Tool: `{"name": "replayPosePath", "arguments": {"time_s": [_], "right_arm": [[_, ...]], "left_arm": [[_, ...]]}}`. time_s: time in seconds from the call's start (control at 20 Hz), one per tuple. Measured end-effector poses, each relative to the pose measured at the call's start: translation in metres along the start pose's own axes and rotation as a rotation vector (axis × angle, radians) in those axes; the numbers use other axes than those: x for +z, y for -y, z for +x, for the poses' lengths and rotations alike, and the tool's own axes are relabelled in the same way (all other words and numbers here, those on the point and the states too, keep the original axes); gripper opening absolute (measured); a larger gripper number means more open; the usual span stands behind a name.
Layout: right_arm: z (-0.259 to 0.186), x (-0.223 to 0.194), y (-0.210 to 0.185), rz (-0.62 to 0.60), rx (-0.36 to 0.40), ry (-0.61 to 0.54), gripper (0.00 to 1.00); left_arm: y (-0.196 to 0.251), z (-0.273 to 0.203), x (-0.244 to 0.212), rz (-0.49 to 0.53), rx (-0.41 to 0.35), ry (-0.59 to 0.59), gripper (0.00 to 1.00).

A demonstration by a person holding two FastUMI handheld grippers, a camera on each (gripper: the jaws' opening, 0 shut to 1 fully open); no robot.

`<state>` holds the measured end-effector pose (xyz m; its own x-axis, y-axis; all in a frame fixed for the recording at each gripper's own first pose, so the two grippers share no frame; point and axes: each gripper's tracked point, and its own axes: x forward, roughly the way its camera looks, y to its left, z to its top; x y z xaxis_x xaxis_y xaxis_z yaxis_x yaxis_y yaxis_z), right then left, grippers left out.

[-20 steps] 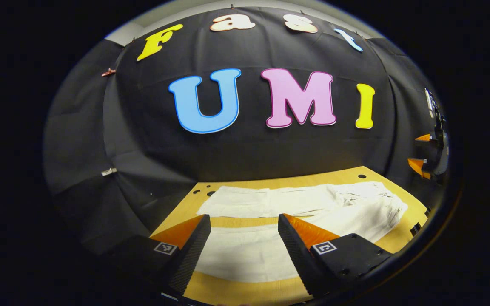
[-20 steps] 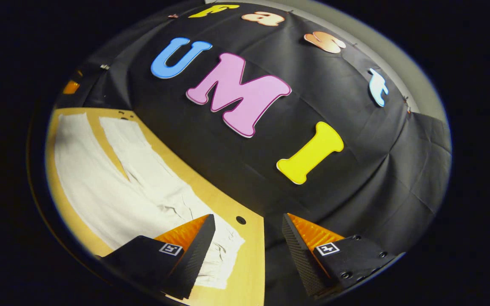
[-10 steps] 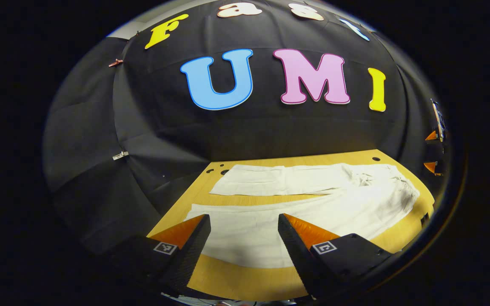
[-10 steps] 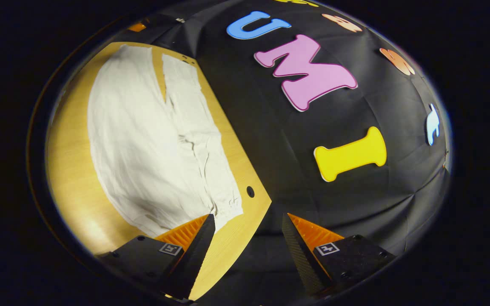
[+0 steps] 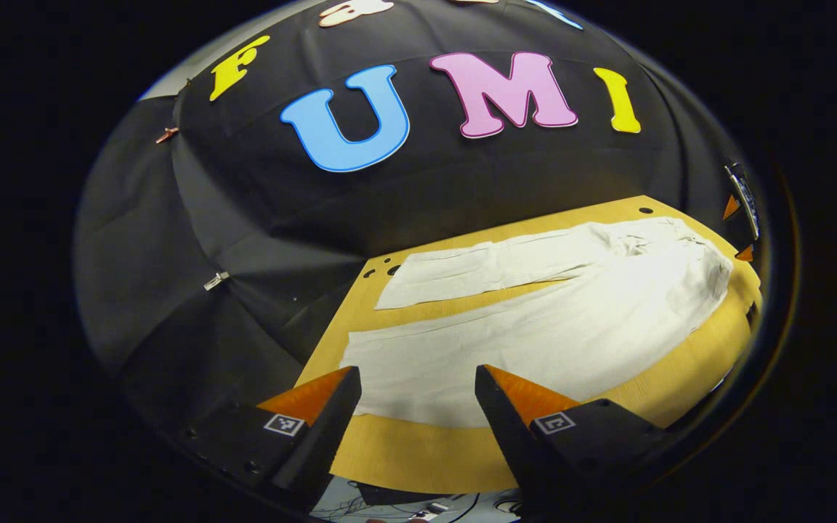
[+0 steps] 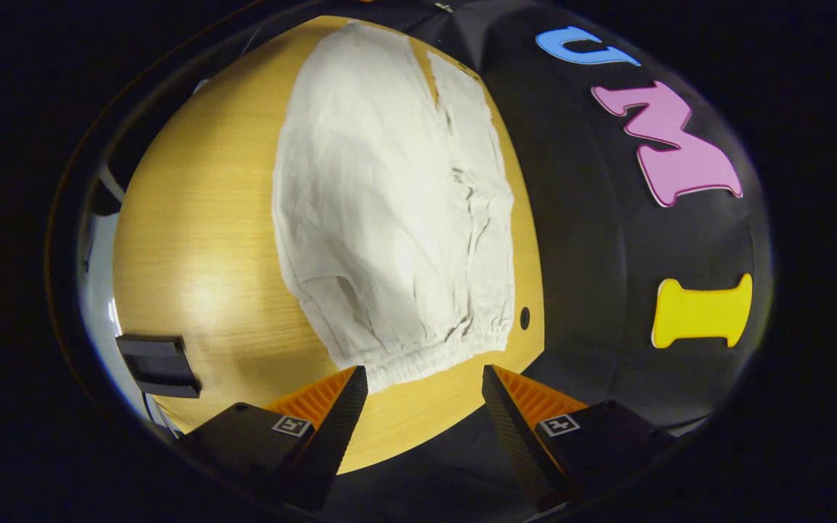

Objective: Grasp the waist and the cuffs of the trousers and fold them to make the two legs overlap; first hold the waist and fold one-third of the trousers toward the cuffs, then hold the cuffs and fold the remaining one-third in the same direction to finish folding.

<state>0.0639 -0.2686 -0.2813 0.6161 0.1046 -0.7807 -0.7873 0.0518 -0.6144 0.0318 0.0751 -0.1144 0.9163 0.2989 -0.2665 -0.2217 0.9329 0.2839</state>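
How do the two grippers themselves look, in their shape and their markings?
The left gripper and the right gripper look alike: each has two wedge-shaped jaws that taper to a point, with finely ribbed inner faces. Each jaw sits on a blocky mount that bears a small square black-and-white marker and a few small screws.

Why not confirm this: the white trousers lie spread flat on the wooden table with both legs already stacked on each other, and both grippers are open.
Not quite. In the left gripper view the white trousers lie flat on the wooden table, but the legs are apart, bare wood between them. Both the left gripper and right gripper are open.
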Motion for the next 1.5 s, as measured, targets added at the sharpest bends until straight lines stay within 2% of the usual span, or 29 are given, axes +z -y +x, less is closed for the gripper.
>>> {"name": "replayPosePath", "arguments": {"time_s": [0.15, 0.3, 0.4, 0.45, 0.5, 0.6, 0.75, 0.8, 0.85, 0.95, 1.0, 1.05, 1.1, 1.2, 1.3, 1.4, 1.5], "right_arm": [[0.016, -0.005, -0.018, -0.038, 0.061, -0.016, 0.97], [0.034, -0.021, -0.031, -0.080, 0.099, -0.050, 0.97], [0.042, -0.024, -0.029, -0.115, 0.078, -0.052, 0.97], [0.044, -0.023, -0.028, -0.124, 0.068, -0.050, 0.92], [0.044, -0.021, -0.029, -0.136, 0.064, -0.046, 0.92], [0.050, -0.020, -0.020, -0.160, 0.033, -0.041, 0.92], [0.065, -0.023, -0.019, -0.097, 0.056, -0.076, 0.87], [0.069, -0.023, -0.020, -0.075, 0.074, -0.083, 0.69], [0.070, -0.024, -0.023, -0.063, 0.083, -0.093, 0.55], [0.071, -0.022, -0.020, -0.076, 0.067, -0.094, 0.33], [0.069, -0.022, -0.021, -0.067, 0.068, -0.101, 0.28], [0.076, -0.023, -0.021, -0.051, 0.072, -0.103, 0.11], [0.073, -0.022, -0.020, -0.025, 0.086, -0.108, 0.19], [0.074, -0.021, -0.021, 0.047, 0.121, -0.105, 0.10], [0.074, -0.020, -0.022, 0.021, 0.145, -0.091, 0.07], [0.074, -0.019, -0.022, 0.001, 0.157, -0.086, 0.07], [0.073, -0.019, -0.023, -0.002, 0.160, -0.098, 0.08]], "left_arm": [[0.003, 0.005, 0.002, -0.001, 0.003, -0.021, 0.98], [-0.004, 0.010, 0.005, 0.049, 0.032, -0.024, 0.98], [-0.006, 0.010, 0.009, 0.048, 0.037, -0.031, 0.98], [-0.008, 0.011, 0.012, 0.042, 0.044, -0.033, 0.98], [-0.009, 0.011, 0.011, 0.033, 0.052, -0.036, 0.98], [-0.015, 0.013, 0.008, 0.024, 0.092, -0.054, 0.98], [-0.039, 0.023, -0.008, 0.023, 0.151, -0.099, 0.98], [-0.044, 0.025, -0.020, 0.024, 0.160, -0.123, 0.98], [-0.053, 0.028, -0.031, 0.027, 0.168, -0.148, 0.98], [-0.073, 0.037, -0.052, 0.053, 0.175, -0.191, 0.98], [-0.084, 0.042, -0.063, 0.084, 0.172, -0.210, 0.98], [-0.094, 0.048, -0.075, 0.127, 0.163, -0.237, 0.98], [-0.102, 0.052, -0.091, 0.178, 0.137, -0.271, 0.99], [-0.109, 0.056, -0.118, 0.312, 0.029, -0.314, 0.98], [-0.116, 0.060, -0.141, 0.497, -0.062, -0.347, 0.96], [-0.128, 0.064, -0.160, 0.668, -0.119, -0.369, 0.97], [-0.138, 0.080, -0.171, 0.786, -0.158, -0.376, 0.97]]}}
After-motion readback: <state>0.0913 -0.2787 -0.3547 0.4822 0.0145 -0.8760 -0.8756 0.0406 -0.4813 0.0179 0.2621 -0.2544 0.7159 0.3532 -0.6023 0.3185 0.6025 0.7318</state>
